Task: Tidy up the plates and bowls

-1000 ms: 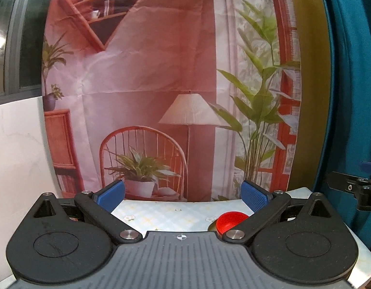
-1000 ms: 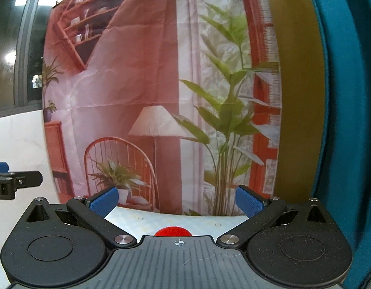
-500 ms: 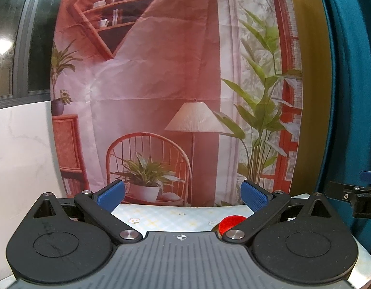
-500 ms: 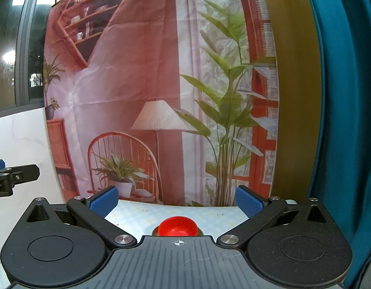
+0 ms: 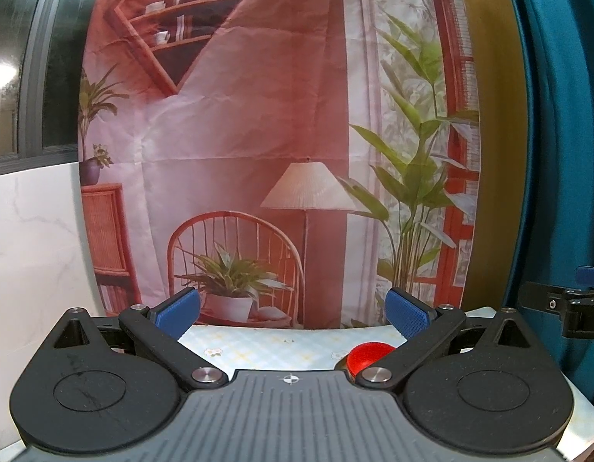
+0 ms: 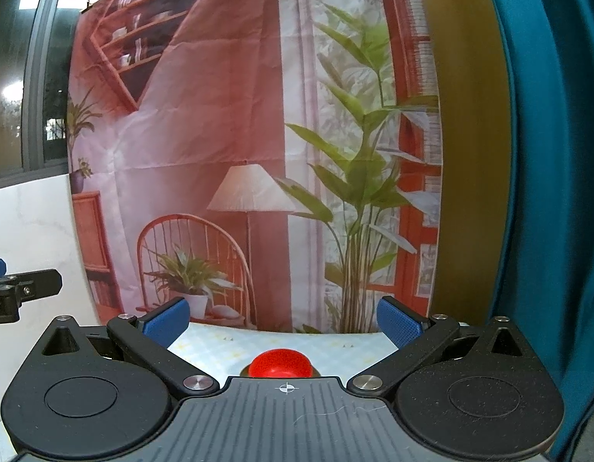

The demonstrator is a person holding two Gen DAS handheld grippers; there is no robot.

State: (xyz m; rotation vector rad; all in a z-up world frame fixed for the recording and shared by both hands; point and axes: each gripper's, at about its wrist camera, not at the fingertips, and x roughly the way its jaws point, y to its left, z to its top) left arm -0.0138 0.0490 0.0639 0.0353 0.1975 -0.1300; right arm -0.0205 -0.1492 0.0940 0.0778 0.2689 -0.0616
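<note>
Left wrist view, left to right. A dark window (image 5: 31, 69) is seen at the upper left of the frame, with a white marble-look wall panel (image 5: 31, 238) below it. A printed backdrop (image 5: 258, 134) showing shelves, a chair, a lamp and plants fills the centre. A teal curtain (image 5: 559, 134) is seen at the right edge. The left gripper (image 5: 293, 310) is held at the bottom of the frame; its jaws are set wide and nothing is held between them. The table (image 5: 266, 346), covered in a pale patterned cloth, is seen between the blue pads. A red bowl (image 5: 368, 352) lies on the table at lower right, partly hidden behind the right finger link. Whether it is upturned cannot be told.

Right wrist view, left to right. The same window (image 6: 23, 77) is seen at the upper left. Part of the left gripper (image 6: 23, 287) is seen at the left edge. The backdrop (image 6: 239, 134) fills the centre and the curtain (image 6: 555, 154) the right. The right gripper (image 6: 283, 319) is held at the bottom of the frame, its jaws wide and empty. The red bowl (image 6: 279, 364) is seen at bottom centre on the table (image 6: 347, 350), midway between the pads and just beyond the gripper body, untouched.
</note>
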